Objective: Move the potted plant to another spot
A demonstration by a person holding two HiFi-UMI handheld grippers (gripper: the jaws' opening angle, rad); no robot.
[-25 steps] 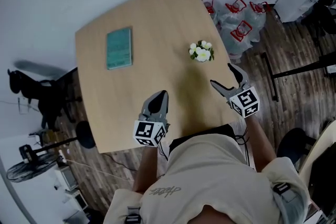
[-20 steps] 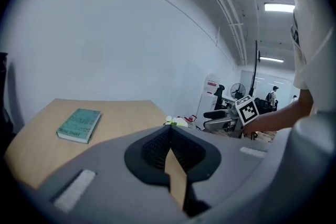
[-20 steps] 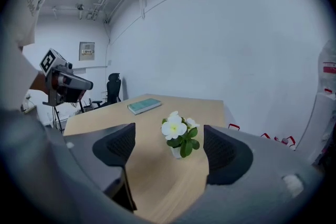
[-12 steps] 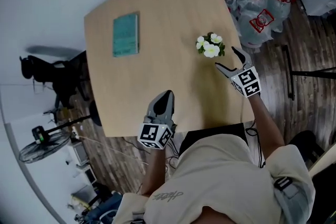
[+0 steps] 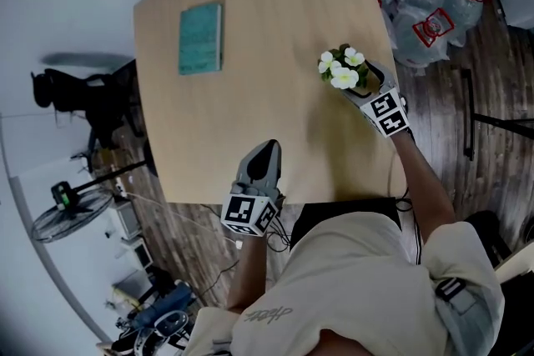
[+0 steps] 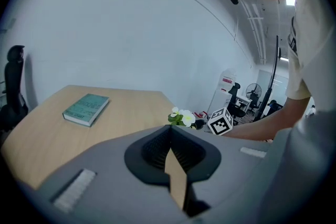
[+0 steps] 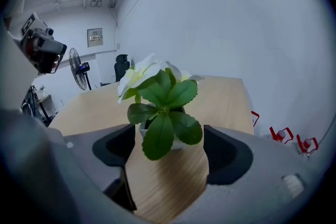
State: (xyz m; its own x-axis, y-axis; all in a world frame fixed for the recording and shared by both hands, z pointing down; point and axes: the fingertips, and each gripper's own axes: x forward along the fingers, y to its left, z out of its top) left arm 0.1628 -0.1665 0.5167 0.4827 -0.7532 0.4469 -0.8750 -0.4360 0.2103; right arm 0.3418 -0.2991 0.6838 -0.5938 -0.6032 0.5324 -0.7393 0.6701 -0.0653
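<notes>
Holding the right gripper [image 5: 365, 81] [image 7: 167, 150] open at the right edge of the table [image 5: 250, 112] [image 6: 42, 136] [image 7: 223, 93], with jaws spread wide to either side of the potted plant [image 5: 343, 69] [image 6: 182, 118] [image 7: 164, 105]. Seen low between those jaws in the right gripper view: the small white pot [image 7: 181, 143], standing on the wood with a gap on each side, apart from both pads. Above the pot, broad green leaves and white flowers, upright. Reaching there with the right arm [image 5: 421, 188] stretched forward past the near right corner of the table.

Holding the left gripper [image 5: 265, 156] [image 6: 170, 136] closed on nothing, with pads pressed together at the tip. Hovering over the near edge of the table, pointing toward the far side, well apart from the plant and to its left.

Farther out on the tabletop, toward the far left: a teal book [image 5: 200, 37] [image 6: 86, 108], lying flat, well apart from both grippers. In the left gripper view, beyond the closed jaws and to the right: the plant, with the right gripper's marker cube [image 6: 220, 121] just beside it.

Off the table, on the dark wood floor [image 5: 467, 87] at the far right: clear plastic bags with red markings [image 5: 425, 12]. At the left, by the white wall: a black chair [image 5: 75, 96] [image 6: 14, 86], and nearer, a standing fan [image 5: 62, 217].
</notes>
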